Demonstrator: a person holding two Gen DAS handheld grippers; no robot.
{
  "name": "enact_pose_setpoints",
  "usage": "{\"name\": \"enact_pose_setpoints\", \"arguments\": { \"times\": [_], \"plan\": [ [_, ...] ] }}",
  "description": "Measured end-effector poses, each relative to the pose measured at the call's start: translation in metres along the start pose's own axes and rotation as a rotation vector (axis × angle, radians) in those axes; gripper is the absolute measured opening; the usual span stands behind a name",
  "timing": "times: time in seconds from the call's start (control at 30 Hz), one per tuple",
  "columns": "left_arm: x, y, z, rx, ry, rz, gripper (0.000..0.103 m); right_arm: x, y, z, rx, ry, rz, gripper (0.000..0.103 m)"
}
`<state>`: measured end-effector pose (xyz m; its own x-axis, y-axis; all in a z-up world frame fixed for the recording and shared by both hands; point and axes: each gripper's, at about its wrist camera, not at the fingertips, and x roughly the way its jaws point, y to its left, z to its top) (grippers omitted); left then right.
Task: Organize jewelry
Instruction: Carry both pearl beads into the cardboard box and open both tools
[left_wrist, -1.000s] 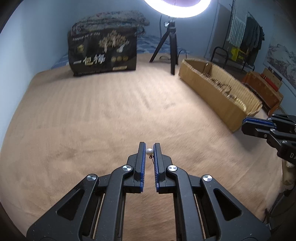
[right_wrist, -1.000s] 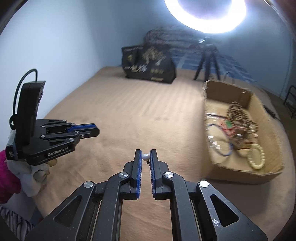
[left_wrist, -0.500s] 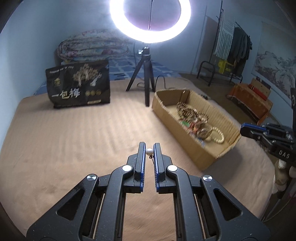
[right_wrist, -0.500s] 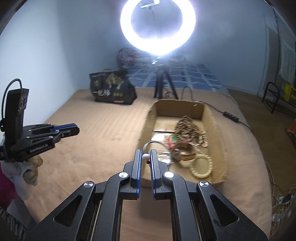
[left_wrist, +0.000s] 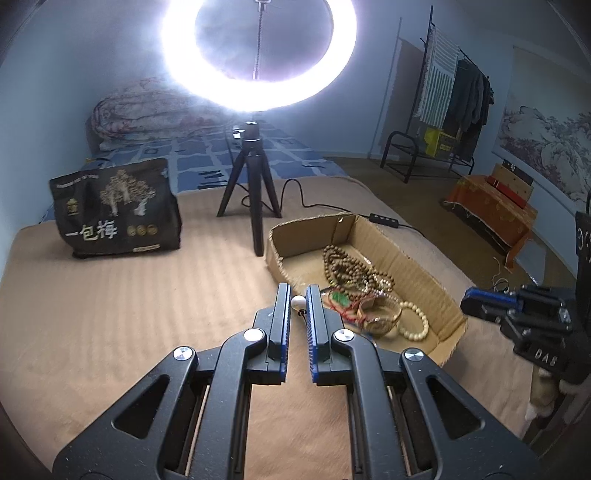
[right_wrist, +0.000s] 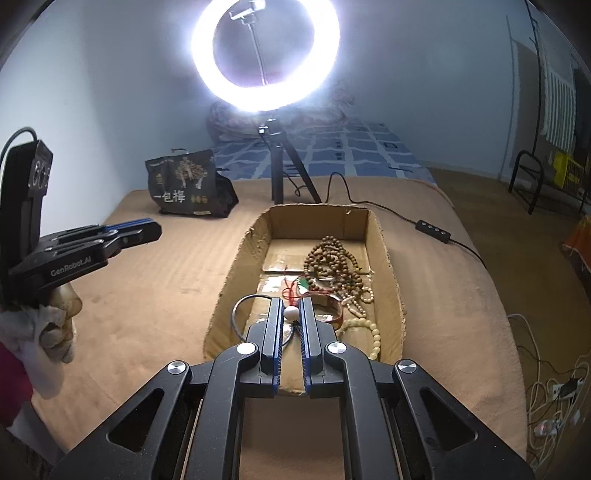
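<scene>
My left gripper (left_wrist: 297, 295) is shut on a small white pearl earring (left_wrist: 297, 302), held above the tan bed cover just left of the cardboard box (left_wrist: 436, 284). My right gripper (right_wrist: 291, 308) is shut on a matching pearl earring (right_wrist: 291, 313), held over the near end of the same box (right_wrist: 236, 266). The box holds brown bead strands (right_wrist: 332, 258), a cream bead bracelet (right_wrist: 369, 332), a thin dark bangle (right_wrist: 240, 314) and a green-and-red piece (right_wrist: 301, 284). Each gripper shows in the other's view: the right one (left_wrist: 476, 302) and the left one (right_wrist: 147, 230).
A ring light on a black tripod (left_wrist: 255, 192) stands behind the box, its cable and switch (right_wrist: 432, 229) trailing right. A black printed bag (left_wrist: 118, 206) stands at the back left. A folded quilt (left_wrist: 147, 114) lies behind. The bed edge drops off to the right.
Both grippers have swung toward the cardboard box, still shut on their earrings. The right one now hangs over the box's near end; the left one has come up beside it.
</scene>
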<state>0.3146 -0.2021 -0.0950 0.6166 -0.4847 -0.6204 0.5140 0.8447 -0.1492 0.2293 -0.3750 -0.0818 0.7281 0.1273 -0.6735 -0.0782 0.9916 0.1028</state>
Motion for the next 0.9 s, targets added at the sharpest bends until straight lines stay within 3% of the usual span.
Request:
{"name": "enact_pose_setpoints", "arguments": {
  "times": [0.57,0.9],
  "plan": [
    [0.07,-0.036,0.023,0.043,0.067,0.001,0.007,0.035,-0.03,0.005,0.038,0.073,-0.004,0.007],
    [0.081,-0.048,0.026,0.074,0.077,0.01,0.007,0.045,-0.036,0.001,0.051,0.095,-0.005,0.007]
  ]
}}
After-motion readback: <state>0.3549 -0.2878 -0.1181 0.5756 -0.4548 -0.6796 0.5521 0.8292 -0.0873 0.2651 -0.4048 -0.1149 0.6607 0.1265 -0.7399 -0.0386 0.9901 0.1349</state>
